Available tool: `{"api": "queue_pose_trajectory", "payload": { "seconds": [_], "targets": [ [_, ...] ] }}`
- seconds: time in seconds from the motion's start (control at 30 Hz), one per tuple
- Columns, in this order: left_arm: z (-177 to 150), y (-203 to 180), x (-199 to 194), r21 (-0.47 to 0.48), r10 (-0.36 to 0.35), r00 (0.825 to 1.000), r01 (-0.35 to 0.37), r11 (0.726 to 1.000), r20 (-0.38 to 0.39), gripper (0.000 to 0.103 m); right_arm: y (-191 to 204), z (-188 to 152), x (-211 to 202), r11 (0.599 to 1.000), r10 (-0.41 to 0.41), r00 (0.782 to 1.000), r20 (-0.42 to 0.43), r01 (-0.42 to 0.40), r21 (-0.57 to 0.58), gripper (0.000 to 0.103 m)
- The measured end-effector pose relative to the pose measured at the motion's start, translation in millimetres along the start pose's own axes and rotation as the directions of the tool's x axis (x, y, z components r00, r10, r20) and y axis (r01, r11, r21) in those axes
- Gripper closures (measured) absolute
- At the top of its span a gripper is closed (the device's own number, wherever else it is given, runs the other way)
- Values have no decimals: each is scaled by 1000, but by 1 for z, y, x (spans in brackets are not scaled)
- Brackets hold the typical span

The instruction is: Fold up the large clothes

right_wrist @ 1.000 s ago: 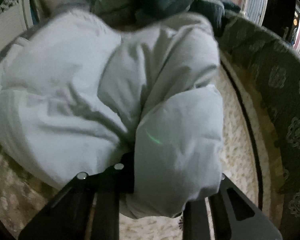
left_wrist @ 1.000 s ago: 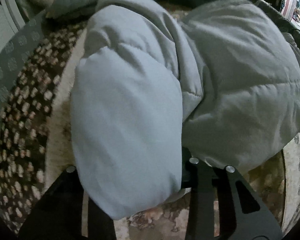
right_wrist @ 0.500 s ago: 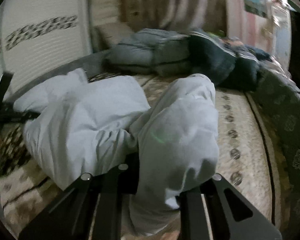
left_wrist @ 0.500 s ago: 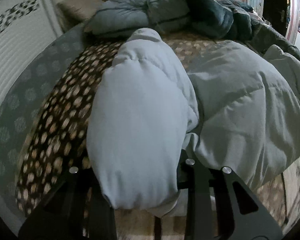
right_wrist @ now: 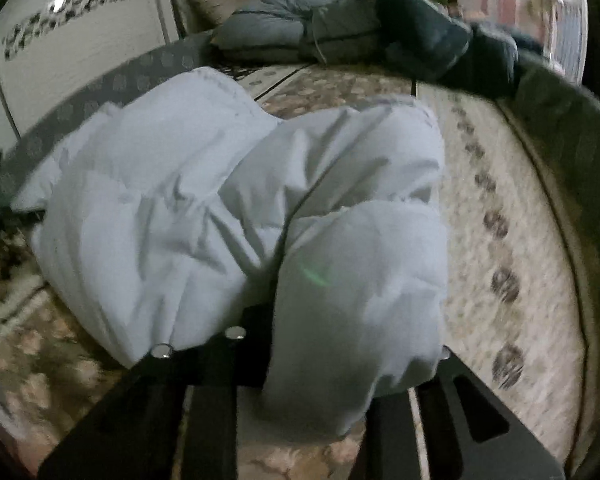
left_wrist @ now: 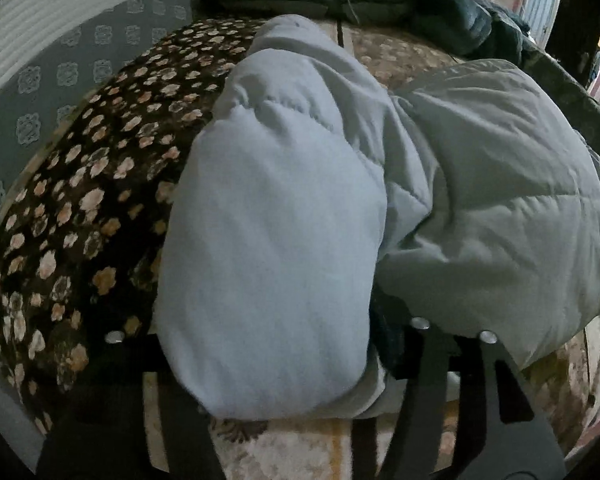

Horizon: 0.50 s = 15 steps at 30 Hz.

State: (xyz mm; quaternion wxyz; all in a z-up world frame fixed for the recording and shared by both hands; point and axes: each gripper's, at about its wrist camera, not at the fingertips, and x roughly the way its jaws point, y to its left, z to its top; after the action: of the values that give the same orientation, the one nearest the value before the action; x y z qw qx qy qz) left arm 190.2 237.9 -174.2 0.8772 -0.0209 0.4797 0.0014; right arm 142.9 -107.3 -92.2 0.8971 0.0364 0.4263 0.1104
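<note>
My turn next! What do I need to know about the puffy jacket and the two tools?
Left tool: jaws just opened wider, one sleeve end of the pale puffy jacket lies between them.
Right tool: jaws also just opening, the other sleeve end between them.
Jacket lies bunched on the patterned bed cover; other folded jackets sit at the far end.
Done: both sleeves brought over the body.
Left: let go, flatten, fold the body.

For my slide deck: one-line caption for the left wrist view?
Left gripper with a pale blue padded jacket sleeve between its jaws, above a floral bedspread.
</note>
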Motion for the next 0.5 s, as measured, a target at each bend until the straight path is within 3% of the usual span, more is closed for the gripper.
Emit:
{"api": "queue_pose_trajectory", "payload": {
  "seconds": [0.07, 0.1, 0.13, 0.3, 0.4, 0.43, 0.5],
  "targets": [
    [-16, 6, -9, -2, 30, 1000, -30, 1000, 10, 17, -9, -5, -2, 1000, -12, 1000, -11, 13, 16, 52],
    [-20, 8, -18, 1, 52, 998, -52, 999, 27, 13, -17, -7, -4, 999, -48, 999, -3, 48, 25, 36],
    [-30, 18, -29, 8, 82, 995, -83, 997, 55, 7, -25, 2, 0, 997, -70, 998, 5, 70, 30, 26],
    [-34, 49, -59, -42, 158, 986, -155, 987, 58, 4, -59, -13, 8, 984, -126, 989, -82, 135, 114, 17],
    [-35, 63, -69, -87, 203, 977, -196, 977, 70, 4, -57, -21, 3, 975, -184, 981, -56, 189, 117, 17],
    [-35, 69, -68, -111, 250, 966, -242, 964, 64, 3, -58, -23, 4, 971, -195, 979, -62, 202, 125, 17],
    [-33, 74, -47, -132, 248, 969, -247, 960, -8, 3, -61, -27, 9, 969, -190, 978, -83, 200, 142, 17]
  ]
}}
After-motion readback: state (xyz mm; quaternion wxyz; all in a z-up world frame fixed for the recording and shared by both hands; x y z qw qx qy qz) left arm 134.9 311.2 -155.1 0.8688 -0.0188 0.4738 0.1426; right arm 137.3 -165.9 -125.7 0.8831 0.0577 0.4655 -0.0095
